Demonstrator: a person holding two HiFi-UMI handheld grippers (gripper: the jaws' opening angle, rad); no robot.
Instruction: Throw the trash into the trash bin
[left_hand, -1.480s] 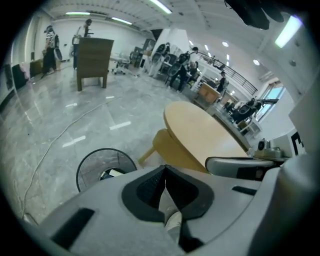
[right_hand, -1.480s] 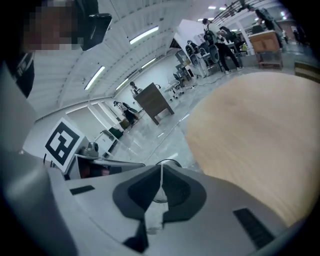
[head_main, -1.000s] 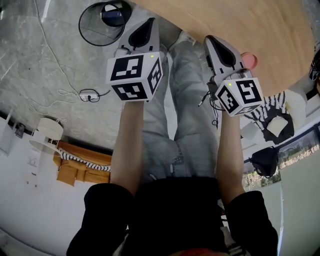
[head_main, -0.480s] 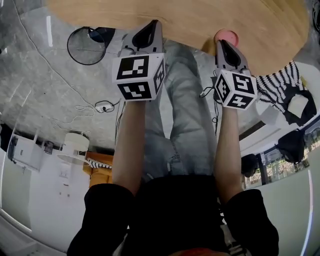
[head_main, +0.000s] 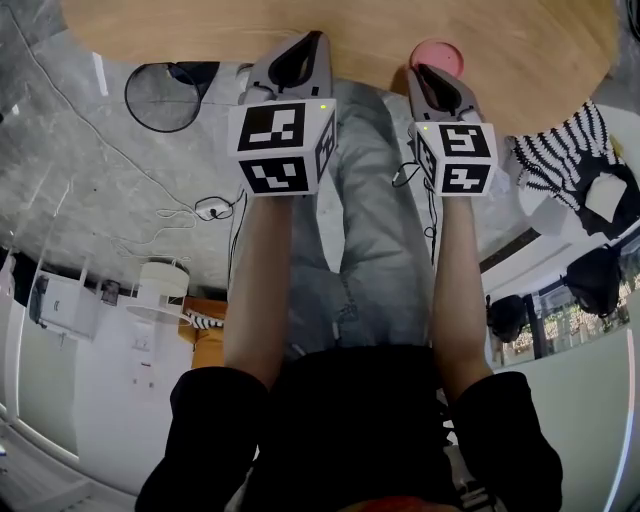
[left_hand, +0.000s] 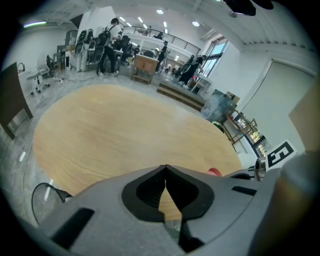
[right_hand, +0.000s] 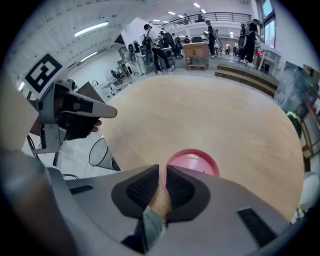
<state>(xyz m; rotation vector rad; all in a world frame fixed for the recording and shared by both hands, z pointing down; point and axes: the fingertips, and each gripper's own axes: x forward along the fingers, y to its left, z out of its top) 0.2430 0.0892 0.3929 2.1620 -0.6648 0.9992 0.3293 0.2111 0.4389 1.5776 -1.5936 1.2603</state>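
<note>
A round pink container (head_main: 437, 55) rests near the front edge of the wooden table (head_main: 360, 25); the right gripper view shows this pink container (right_hand: 192, 160) just past my jaws. My right gripper (head_main: 420, 72) (right_hand: 161, 171) is shut, its tips right in front of the container with nothing between them. My left gripper (head_main: 316, 40) (left_hand: 165, 166) is shut and empty, over the table edge to the left. A black wire trash bin (head_main: 165, 95) (right_hand: 102, 152) stands on the floor left of the table, with something dark inside.
A white cable and a power strip (head_main: 208, 210) lie on the grey floor. A white round stand (head_main: 160, 285) and a wooden crate (head_main: 205, 335) sit further left. A striped cloth (head_main: 565, 150) hangs at the right. People stand far behind the table (left_hand: 107, 42).
Both grippers have shifted forward to the table edge. The pink container now sits directly ahead of the right tips instead of off to their right. Both stay shut.
</note>
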